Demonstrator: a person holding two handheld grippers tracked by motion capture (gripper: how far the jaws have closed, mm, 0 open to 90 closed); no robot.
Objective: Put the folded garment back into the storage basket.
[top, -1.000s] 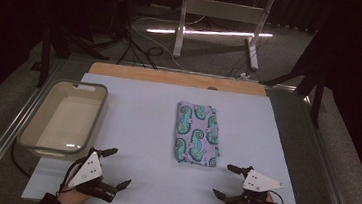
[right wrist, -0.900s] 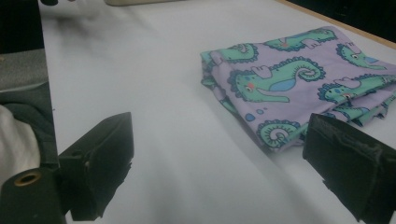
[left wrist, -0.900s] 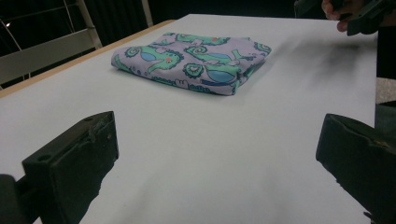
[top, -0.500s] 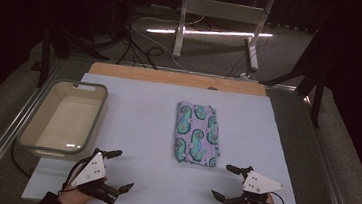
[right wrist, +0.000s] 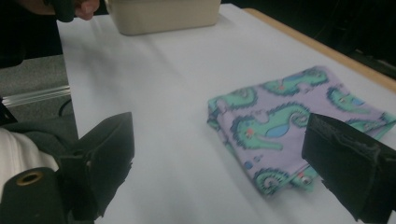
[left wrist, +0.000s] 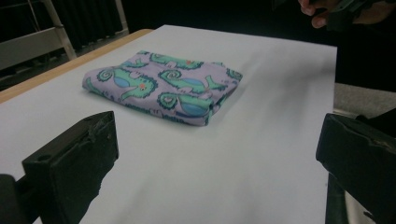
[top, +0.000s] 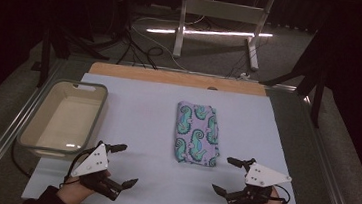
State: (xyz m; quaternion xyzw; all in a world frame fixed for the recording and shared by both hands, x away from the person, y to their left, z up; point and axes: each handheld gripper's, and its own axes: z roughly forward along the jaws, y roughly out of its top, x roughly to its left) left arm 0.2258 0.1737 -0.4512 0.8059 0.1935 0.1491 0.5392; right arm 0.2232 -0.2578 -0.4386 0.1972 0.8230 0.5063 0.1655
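A folded lilac cloth with green seahorse prints [top: 196, 132] lies flat at the middle of the white table sheet [top: 148, 109]. The same cloth [left wrist: 163, 86] lies ahead of the left gripper's jaws, and the cloth [right wrist: 289, 121] lies just beyond the right gripper's jaws. My left gripper [top: 121, 165] rests near the front left edge, open and holding nothing. My right gripper [top: 224, 175] sits at the front right, open too, a short way in front of the cloth's near corner. Both are held by hands coming in from the bottom.
A clear, pale plastic tub [top: 64, 116] stands at the left edge of the sheet, also seen as a beige tub [right wrist: 163, 14] far off. A wooden strip [top: 176, 77] runs along the table's far edge. Metal rails border both sides.
Both grippers have barely shifted; the left one edged slightly. The cloth and tub have not moved.
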